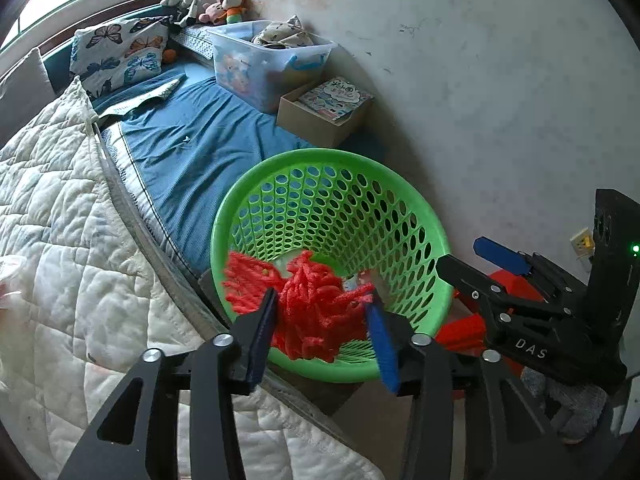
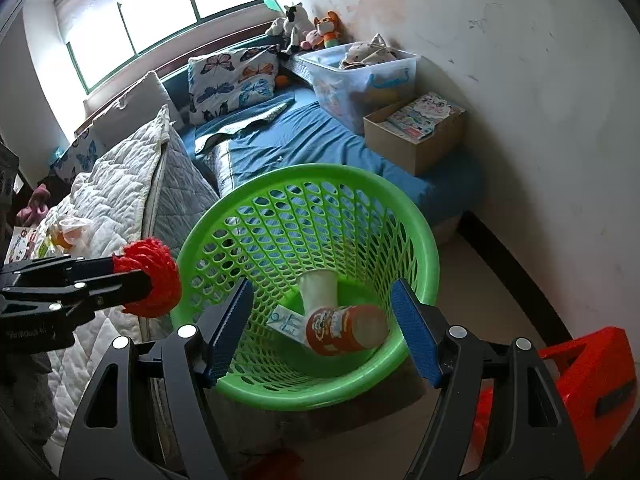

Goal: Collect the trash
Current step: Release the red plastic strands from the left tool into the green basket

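A green perforated basket [image 1: 412,220] [image 2: 416,240] stands beside the bed. My left gripper [image 1: 322,312] is shut on a red foam net [image 1: 316,316] and holds it over the basket's near rim; it also shows at the left of the right wrist view [image 2: 152,280]. My right gripper [image 2: 324,328] is open and empty above the basket; it shows at the right of the left wrist view [image 1: 472,260]. In the basket lie an orange bottle [image 2: 340,330], a white paper cup [image 2: 318,286] and a small carton [image 2: 286,322].
The bed has a blue sheet [image 1: 192,148] and a white quilt [image 1: 60,240]. A clear storage bin [image 2: 360,76] and a cardboard box of books [image 2: 416,136] sit on it by the wall. A red stool [image 2: 592,380] stands right of the basket. A crumpled wrapper [image 2: 70,232] lies on the quilt.
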Action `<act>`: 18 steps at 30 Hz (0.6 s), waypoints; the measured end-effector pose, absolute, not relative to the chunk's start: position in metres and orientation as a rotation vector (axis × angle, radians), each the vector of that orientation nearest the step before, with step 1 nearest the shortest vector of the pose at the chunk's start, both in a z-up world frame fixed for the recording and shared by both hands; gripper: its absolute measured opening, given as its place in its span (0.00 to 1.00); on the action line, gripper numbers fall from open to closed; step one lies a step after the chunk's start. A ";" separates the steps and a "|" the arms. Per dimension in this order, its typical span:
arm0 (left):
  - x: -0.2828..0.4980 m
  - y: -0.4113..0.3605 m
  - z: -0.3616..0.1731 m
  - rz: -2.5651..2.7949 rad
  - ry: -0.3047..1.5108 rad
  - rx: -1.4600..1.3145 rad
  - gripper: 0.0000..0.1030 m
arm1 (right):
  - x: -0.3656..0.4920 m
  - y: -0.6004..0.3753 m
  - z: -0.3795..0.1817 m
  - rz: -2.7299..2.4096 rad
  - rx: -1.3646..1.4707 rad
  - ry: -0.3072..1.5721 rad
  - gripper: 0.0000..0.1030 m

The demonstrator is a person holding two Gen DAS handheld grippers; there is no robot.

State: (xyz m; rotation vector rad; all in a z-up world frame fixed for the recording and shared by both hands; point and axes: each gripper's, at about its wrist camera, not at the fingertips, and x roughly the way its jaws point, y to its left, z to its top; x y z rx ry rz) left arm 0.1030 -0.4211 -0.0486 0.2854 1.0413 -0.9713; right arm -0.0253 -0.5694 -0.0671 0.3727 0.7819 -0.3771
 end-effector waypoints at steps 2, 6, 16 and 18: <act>0.103 -0.421 -0.049 -0.974 1.044 0.280 0.48 | -0.026 -0.568 -0.066 -0.375 0.373 0.779 0.70; 0.102 -0.420 -0.048 -0.984 1.045 0.274 0.50 | -0.026 -0.566 -0.063 -0.373 0.368 0.773 0.70; 0.097 -0.402 -0.044 -0.965 1.022 0.279 0.51 | -0.026 -0.555 -0.059 -0.357 0.352 0.772 0.70; 0.096 -0.395 -0.044 -0.958 1.017 0.279 0.51 | -0.025 -0.550 -0.059 -0.350 0.345 0.775 0.70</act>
